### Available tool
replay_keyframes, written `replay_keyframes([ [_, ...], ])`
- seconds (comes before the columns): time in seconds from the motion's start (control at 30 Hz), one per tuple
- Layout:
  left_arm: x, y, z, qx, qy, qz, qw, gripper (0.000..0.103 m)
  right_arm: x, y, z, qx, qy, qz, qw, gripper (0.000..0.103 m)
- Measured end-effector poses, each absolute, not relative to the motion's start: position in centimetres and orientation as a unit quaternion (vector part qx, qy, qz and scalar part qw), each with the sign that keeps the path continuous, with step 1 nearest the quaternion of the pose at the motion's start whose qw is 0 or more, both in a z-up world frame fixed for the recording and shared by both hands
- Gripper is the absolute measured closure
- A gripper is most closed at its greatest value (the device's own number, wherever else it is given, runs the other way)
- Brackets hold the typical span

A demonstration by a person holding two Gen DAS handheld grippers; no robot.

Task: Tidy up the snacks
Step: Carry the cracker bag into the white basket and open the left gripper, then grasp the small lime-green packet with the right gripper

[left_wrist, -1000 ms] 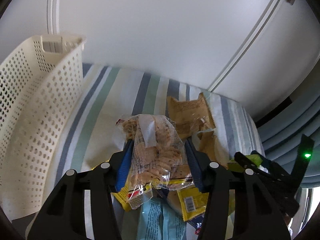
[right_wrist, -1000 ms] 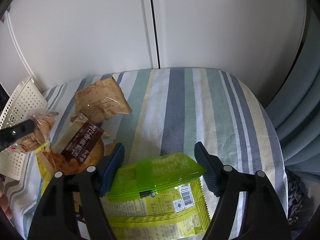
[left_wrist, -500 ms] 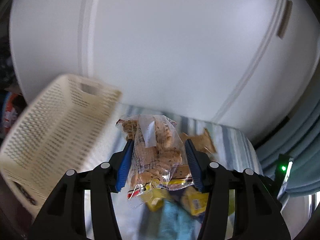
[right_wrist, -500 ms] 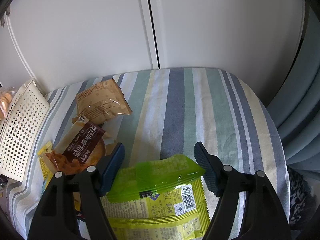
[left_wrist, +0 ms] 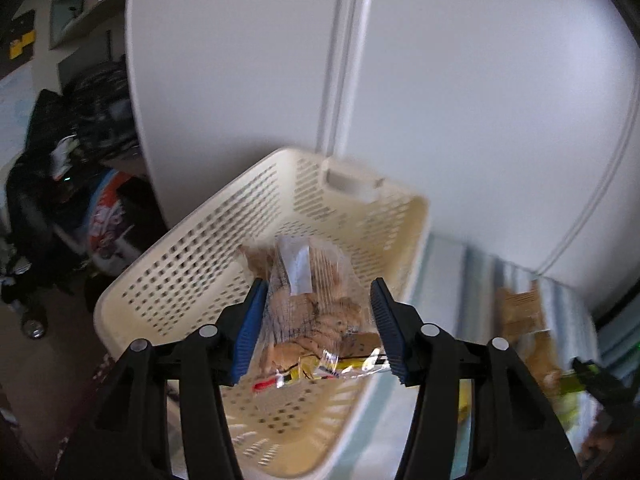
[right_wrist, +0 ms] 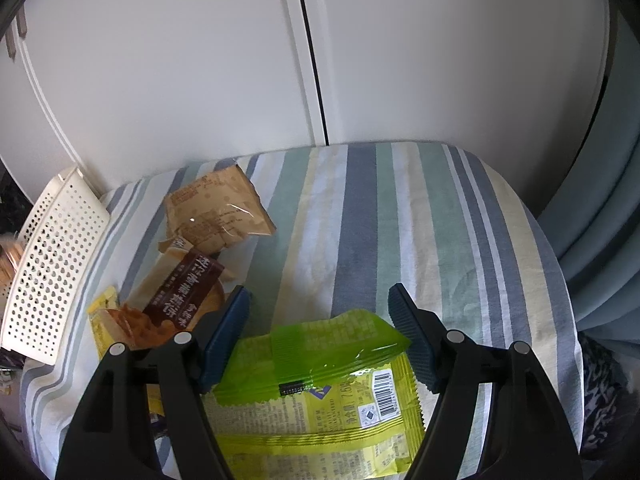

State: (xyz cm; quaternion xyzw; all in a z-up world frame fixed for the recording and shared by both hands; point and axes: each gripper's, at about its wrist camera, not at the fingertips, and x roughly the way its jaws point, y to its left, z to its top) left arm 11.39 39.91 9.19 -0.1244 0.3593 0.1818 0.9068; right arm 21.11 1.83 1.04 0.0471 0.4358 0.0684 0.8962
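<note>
Snacks, loose lot, on a striped tablecloth (right_wrist: 360, 216); sorting under way, mostly undone.

Basket (left_wrist: 224, 264): cream, perforated, at the table's left edge. A second ago it stood off to the left of the left wrist view; now it fills the middle of that view, its interior seemingly empty. Judged ready to receive its first item.

Green packet (right_wrist: 316, 360): flat on the cloth, between the spread fingers of the right gripper (right_wrist: 320, 332), unmoved over the last second. That gripper stands apart, gripping nothing, tilted down over the packet.

Brown-label packet (right_wrist: 180, 292) and tan packet (right_wrist: 216, 208): on the cloth near the basket, unchanged.

Clear biscuit bag (left_wrist: 312, 300): lifted from the pile on the table and carried leftward; now in the air above the basket's opening. Left gripper (left_wrist: 316, 312) clamped on it, bag upright between the blue pads, gripper angled down toward the basket. View blurred.
</note>
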Motion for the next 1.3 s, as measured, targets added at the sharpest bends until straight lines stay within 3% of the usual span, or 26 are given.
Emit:
replay_keyframes([
  [0.13, 10.7, 40.4, 7.9, -0.131, 0.360, 0.192, 0.904, 0.033, 21.0, 1.8, 1.6, 0.058, 0.432, 0.077, 0.897, 0.032],
  [0.33, 9.6, 39.9, 7.2, -0.138, 0.356, 0.185, 0.905, 0.031, 20.8, 1.8, 1.8, 0.059, 0.428, 0.079, 0.898, 0.032],
  [0.47, 8.3, 39.4, 7.4, -0.143, 0.344, 0.179, 0.910, 0.022, 20.4, 1.7, 2.1, 0.062, 0.423, 0.082, 0.900, 0.033],
  [0.57, 7.1, 39.2, 7.6, -0.153, 0.332, 0.181, 0.913, 0.021, 20.0, 1.9, 2.7, 0.064, 0.418, 0.089, 0.902, 0.042],
  [0.67, 6.3, 39.4, 7.4, -0.171, 0.324, 0.187, 0.911, 0.021, 19.7, 2.4, 3.1, 0.055, 0.411, 0.087, 0.906, 0.042],
  [0.73, 6.2, 39.4, 7.4, -0.175, 0.322, 0.183, 0.912, 0.021, 19.6, 2.7, 2.8, 0.051, 0.412, 0.091, 0.905, 0.039],
  [0.8, 6.2, 39.3, 7.4, -0.169, 0.320, 0.182, 0.914, 0.021, 19.7, 2.8, 2.4, 0.045, 0.416, 0.081, 0.905, 0.025],
  [0.87, 6.1, 39.1, 7.4, -0.162, 0.318, 0.182, 0.916, 0.021, 19.9, 2.9, 1.8, 0.041, 0.424, 0.071, 0.902, 0.021],
  [1.3, 6.4, 38.8, 6.6, -0.142, 0.320, 0.180, 0.919, 0.021, 23.6, 2.5, -2.0, 0.023, 0.483, 0.022, 0.875, 0.020],
])
